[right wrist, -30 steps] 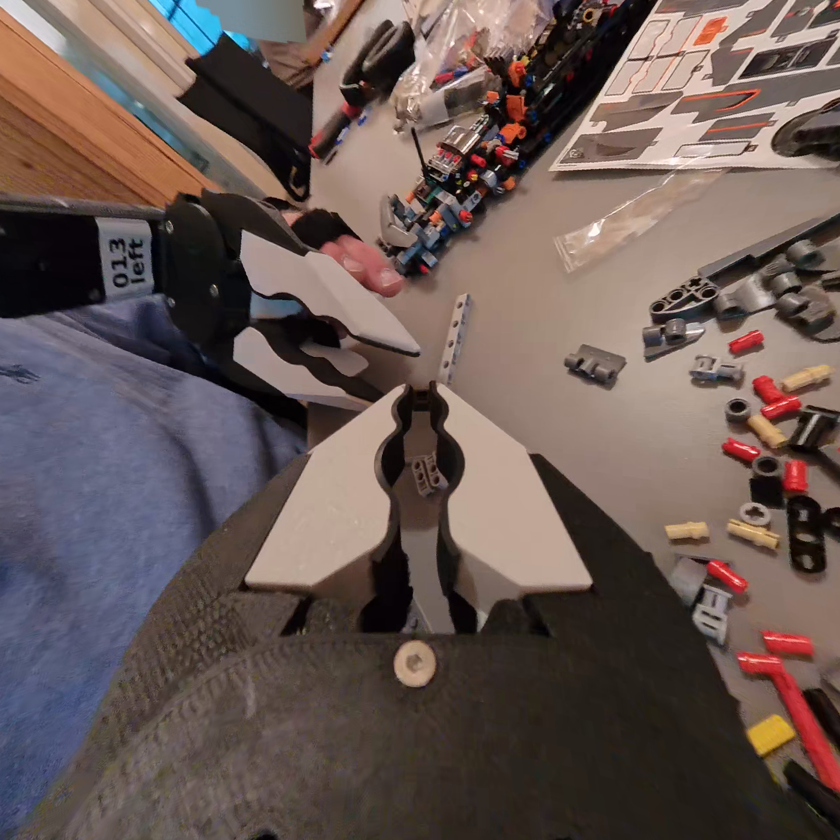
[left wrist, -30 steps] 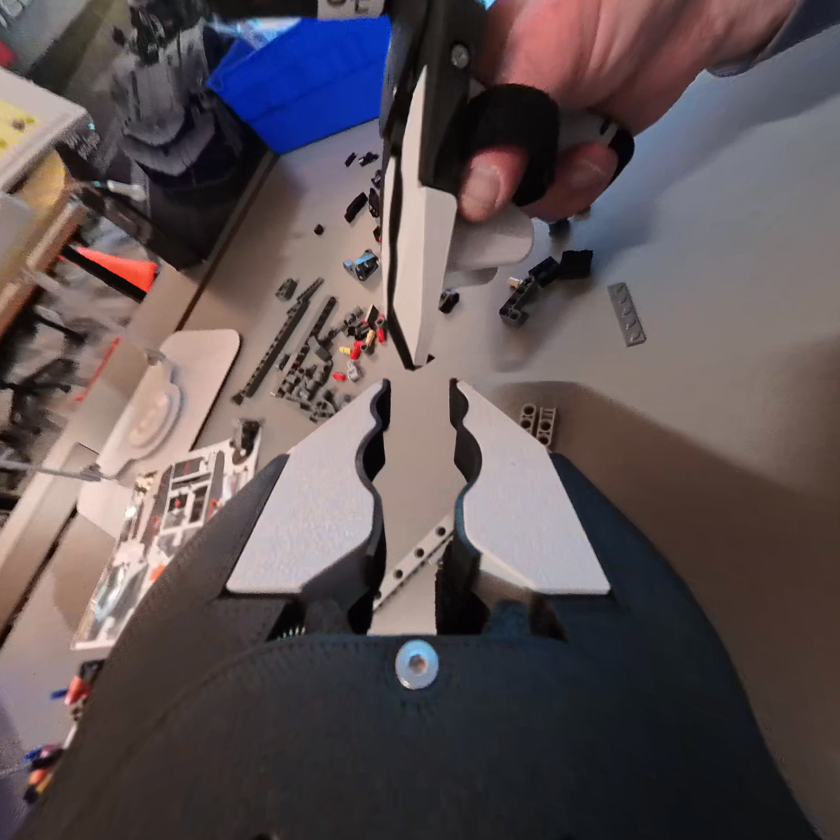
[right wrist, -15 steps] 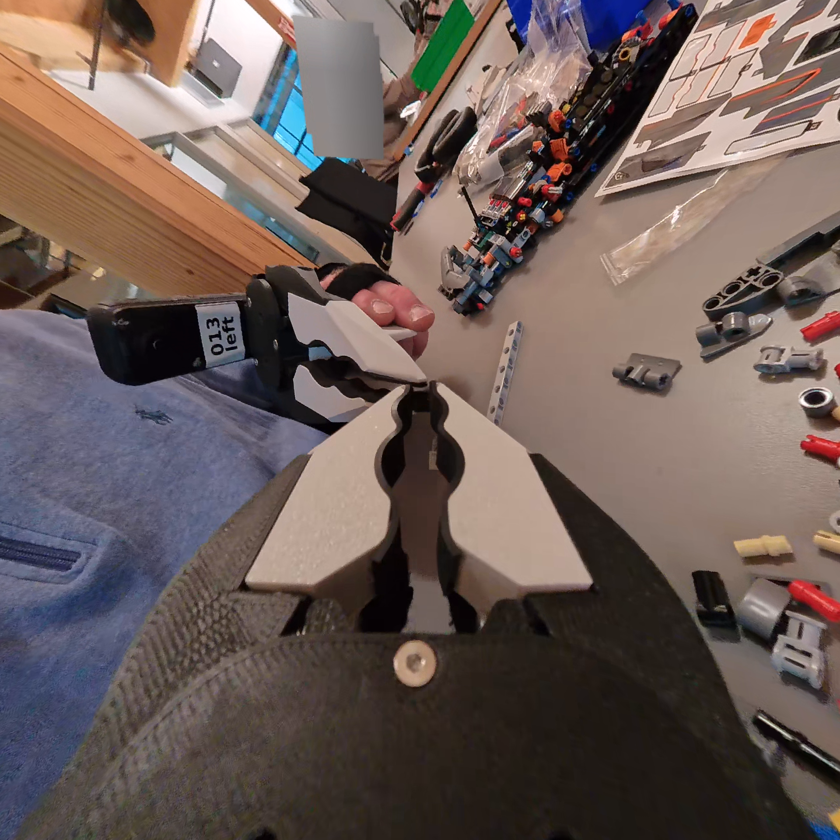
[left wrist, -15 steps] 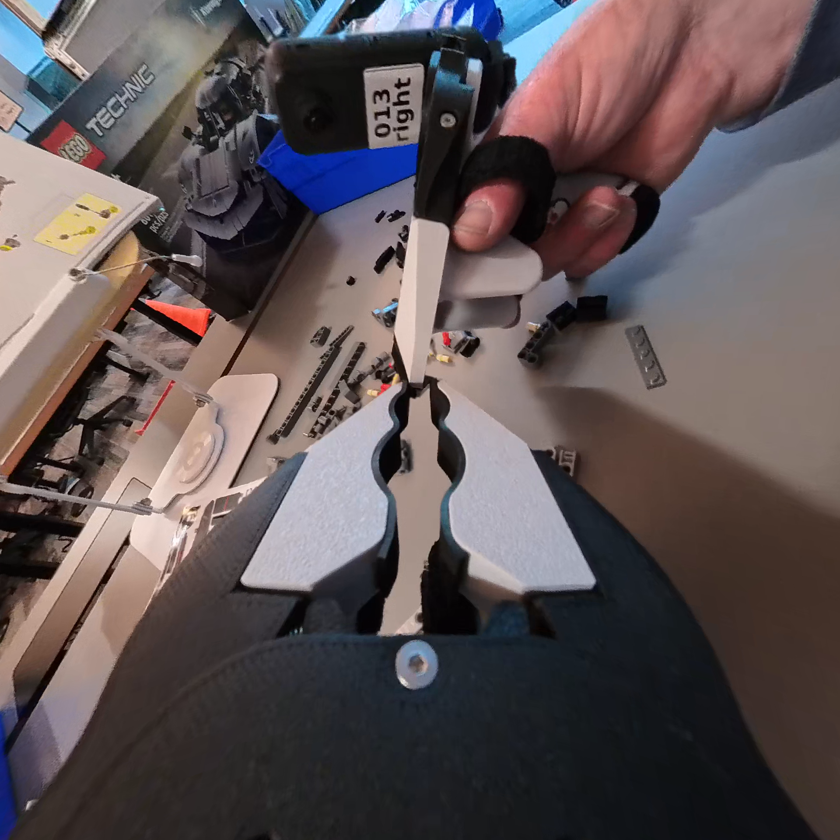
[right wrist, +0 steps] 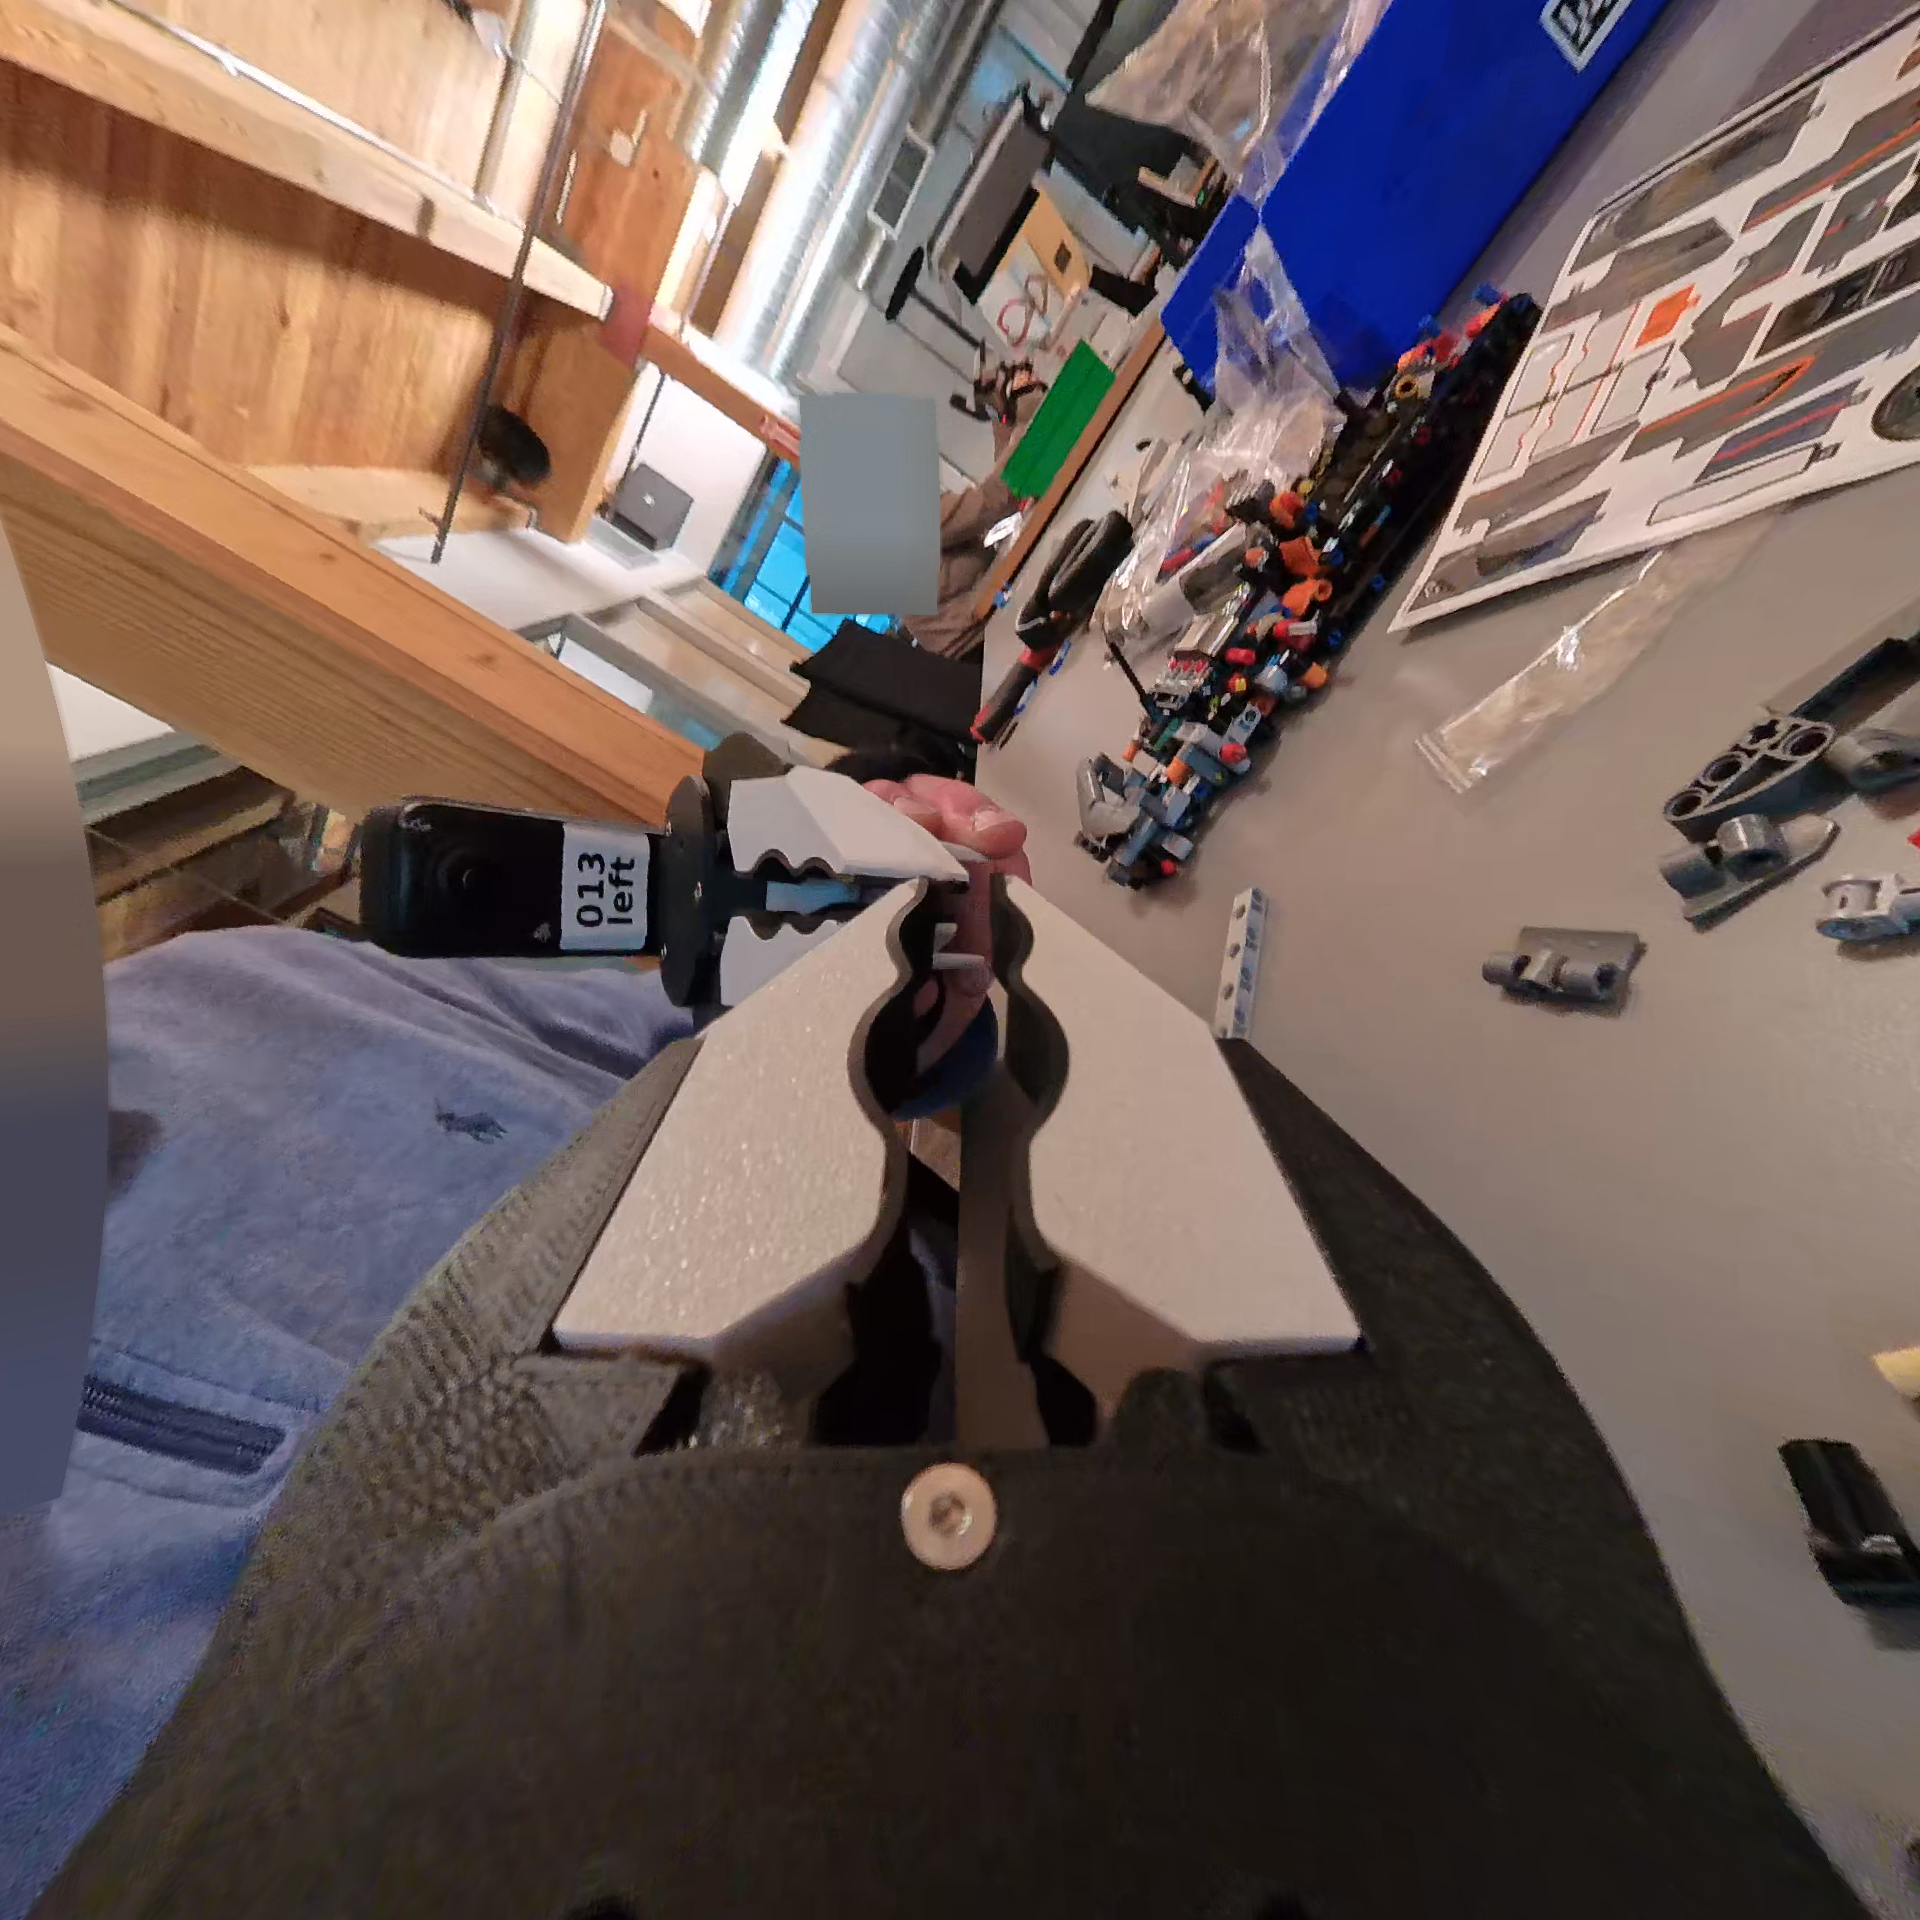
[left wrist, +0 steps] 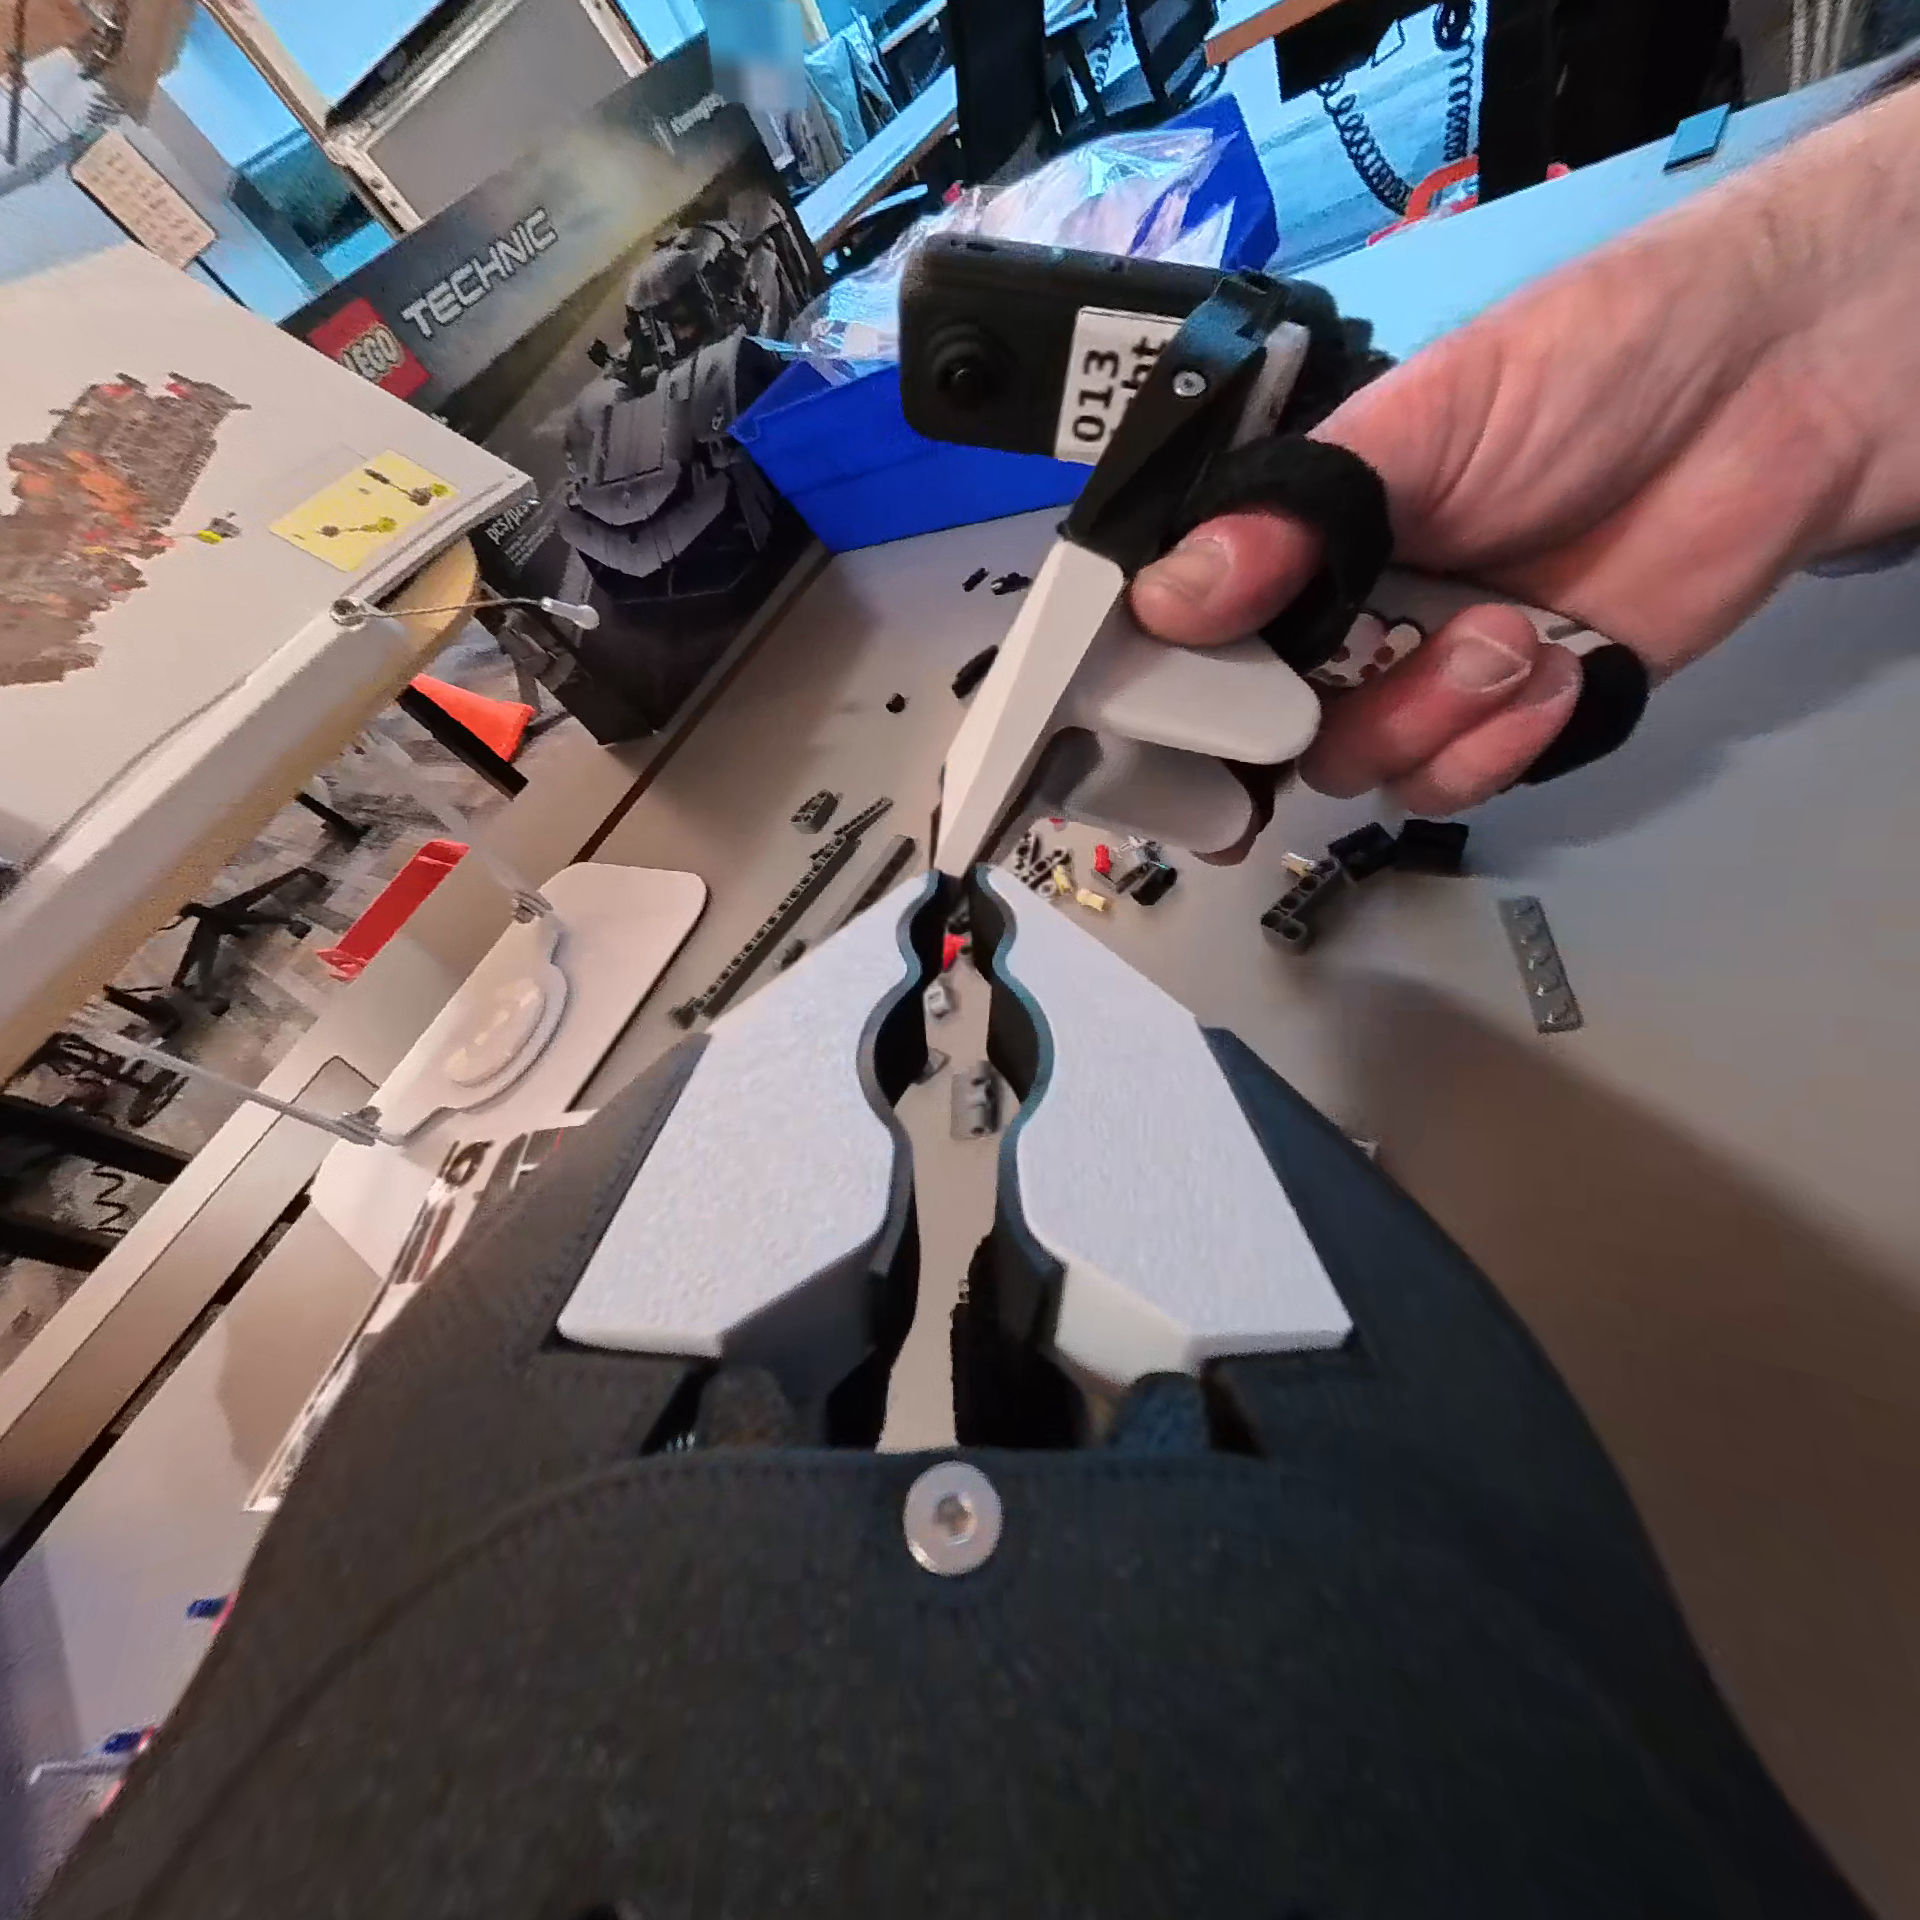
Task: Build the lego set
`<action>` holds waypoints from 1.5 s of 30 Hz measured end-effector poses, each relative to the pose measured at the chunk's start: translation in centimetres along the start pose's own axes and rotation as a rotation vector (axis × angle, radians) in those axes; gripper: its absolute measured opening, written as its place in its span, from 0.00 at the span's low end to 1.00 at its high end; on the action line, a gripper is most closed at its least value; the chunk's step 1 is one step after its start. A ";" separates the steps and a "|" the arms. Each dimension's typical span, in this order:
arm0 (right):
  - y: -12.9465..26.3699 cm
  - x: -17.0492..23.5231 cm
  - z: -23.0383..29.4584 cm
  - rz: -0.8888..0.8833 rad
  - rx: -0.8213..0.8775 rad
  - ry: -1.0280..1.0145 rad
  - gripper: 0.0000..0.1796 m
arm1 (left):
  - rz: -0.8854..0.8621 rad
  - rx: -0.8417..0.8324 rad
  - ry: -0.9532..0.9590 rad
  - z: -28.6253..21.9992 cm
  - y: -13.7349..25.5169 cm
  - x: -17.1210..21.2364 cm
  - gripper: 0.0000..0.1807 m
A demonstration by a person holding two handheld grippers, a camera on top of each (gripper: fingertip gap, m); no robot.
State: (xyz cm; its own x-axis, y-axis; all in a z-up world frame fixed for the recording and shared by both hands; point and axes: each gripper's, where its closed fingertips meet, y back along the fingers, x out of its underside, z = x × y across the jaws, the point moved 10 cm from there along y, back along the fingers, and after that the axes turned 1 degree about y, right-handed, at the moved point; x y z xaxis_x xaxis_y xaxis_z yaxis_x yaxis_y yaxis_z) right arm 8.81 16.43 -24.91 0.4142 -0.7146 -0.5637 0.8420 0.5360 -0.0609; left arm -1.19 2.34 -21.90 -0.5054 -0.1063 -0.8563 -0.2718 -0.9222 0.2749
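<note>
The right hand-held gripper (right wrist: 961,914) is nearly closed on a small pale piece (right wrist: 958,951) that sits between its tips at frame centre. We judge that piece pinched, though little of it shows. A second ago the left hand-held gripper (left wrist: 958,896) was spread wide and low over the surface (left wrist: 1558,1195). Now both are lifted, and its jaws have drawn narrow around the right one's tip, which pokes down between them from above. We cannot tell whether the left one grips anything. We read this as a hand-over or a mid-air join, so the build is moving from picking to fitting.

The fingers (left wrist: 748,1174) are matte pale grey with a grainy face and scalloped black inner edges. A hand (left wrist: 1558,499) at upper right works the right one through black fabric loops. Beyond, tiny hard plastic parts (left wrist: 1101,873) in red, tan and black dot the smooth grey surface, and a pale holed beam (right wrist: 1242,966) lies right of centre.
</note>
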 end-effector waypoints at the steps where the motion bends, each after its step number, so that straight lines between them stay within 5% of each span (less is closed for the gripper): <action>1: 0.0 -0.1 0.1 -0.024 0.002 -0.002 0.04 | -0.002 -0.005 -0.002 0.1 0.0 -0.1 0.00; 8: 1.1 -0.4 0.4 -0.054 0.081 0.059 0.03 | 0.031 -0.021 -0.026 0.9 0.1 0.1 0.00; 14: 2.4 -0.4 0.7 0.172 0.391 0.340 0.05 | 0.142 -0.001 0.083 3.0 1.2 2.3 0.00; 22: -1.5 -0.5 -0.6 0.424 0.615 0.608 0.06 | 0.221 0.001 0.120 2.5 2.6 4.0 0.00; 33: -7.1 -4.0 -4.8 0.762 0.618 0.968 0.11 | 0.207 -0.017 0.195 3.2 4.5 5.2 0.00; 45: -8.8 -5.3 -8.1 0.937 0.384 0.932 0.06 | 0.191 0.011 0.213 3.4 4.7 5.6 0.00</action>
State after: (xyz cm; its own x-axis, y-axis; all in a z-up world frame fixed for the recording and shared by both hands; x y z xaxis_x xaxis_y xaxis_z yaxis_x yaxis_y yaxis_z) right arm -3.58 19.20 -28.07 0.6203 0.4863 -0.6154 0.4838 0.3802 0.7883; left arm -8.09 -1.33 -23.94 -0.3652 -0.3545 -0.8608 -0.1975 -0.8741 0.4437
